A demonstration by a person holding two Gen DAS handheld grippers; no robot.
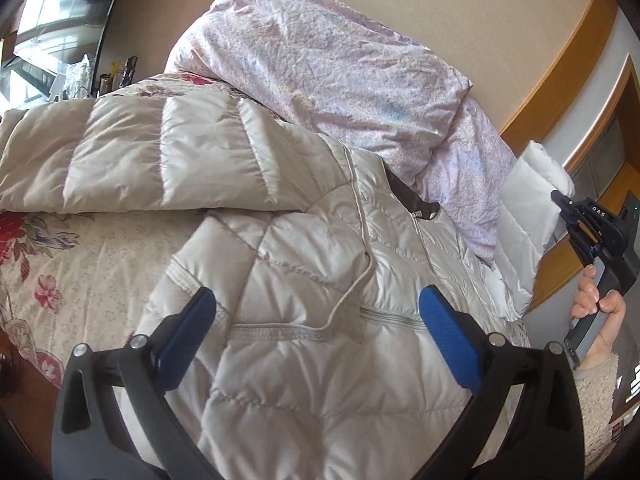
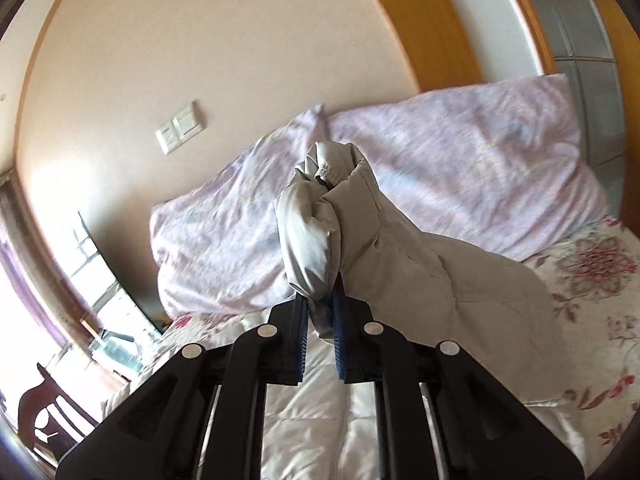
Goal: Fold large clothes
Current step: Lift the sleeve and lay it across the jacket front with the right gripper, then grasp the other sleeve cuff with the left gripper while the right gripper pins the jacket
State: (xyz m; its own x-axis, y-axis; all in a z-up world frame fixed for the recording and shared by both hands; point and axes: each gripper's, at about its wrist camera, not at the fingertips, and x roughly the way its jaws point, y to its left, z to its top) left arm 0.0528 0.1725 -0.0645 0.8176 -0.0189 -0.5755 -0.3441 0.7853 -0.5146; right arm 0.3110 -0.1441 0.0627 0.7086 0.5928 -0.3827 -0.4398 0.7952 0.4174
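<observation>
Spread across a floral bedspread (image 1: 80, 256) lies a pale puffer jacket (image 1: 312, 280). Right gripper (image 2: 320, 312) pinches one sleeve (image 2: 344, 216) and holds it raised, probably to fold it inward. Left gripper (image 1: 316, 316) hovers spread wide above the jacket's body, holding nothing.

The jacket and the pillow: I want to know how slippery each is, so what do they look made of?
The jacket looks like smooth synthetic shell, perhaps nylon, over puffy filling: it has a sheen and stitched quilted panels. The pillow cover looks like matte woven cotton, finely crinkled and without shine, though the fibre is uncertain.
</observation>
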